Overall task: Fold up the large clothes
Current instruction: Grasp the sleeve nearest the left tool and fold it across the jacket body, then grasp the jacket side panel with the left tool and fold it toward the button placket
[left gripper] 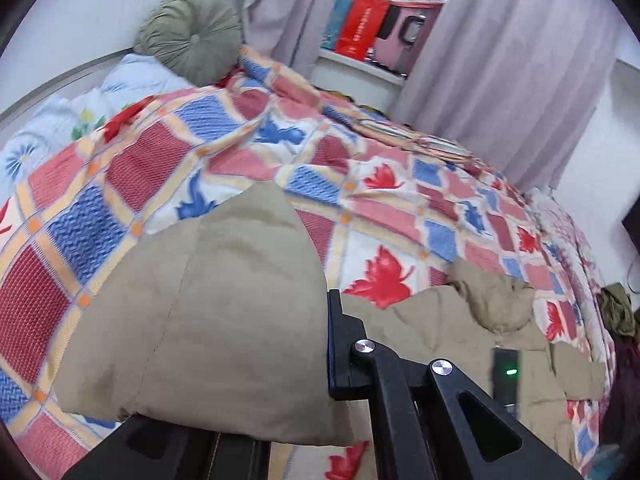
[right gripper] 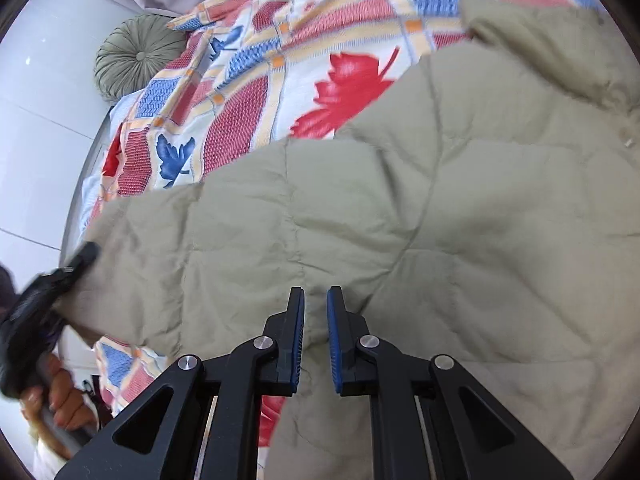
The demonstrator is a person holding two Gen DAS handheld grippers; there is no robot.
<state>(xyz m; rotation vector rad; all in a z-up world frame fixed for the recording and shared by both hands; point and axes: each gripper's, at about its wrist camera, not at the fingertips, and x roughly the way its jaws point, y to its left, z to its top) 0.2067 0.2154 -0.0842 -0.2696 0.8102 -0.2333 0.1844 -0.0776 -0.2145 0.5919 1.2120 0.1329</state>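
Patchwork quilt on bed, khaki coat atop, curtains behind

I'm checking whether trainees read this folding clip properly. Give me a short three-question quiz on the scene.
1. True or false: the left hand-held gripper is shut on the khaki quilted coat.
2. Most of the coat rests on: A) a bare floor; B) a patchwork leaf blanket; C) a wooden table.
3. Name the round thing beyond the blanket's far end.

Key: 1 true; 2 B; 3 green cushion.
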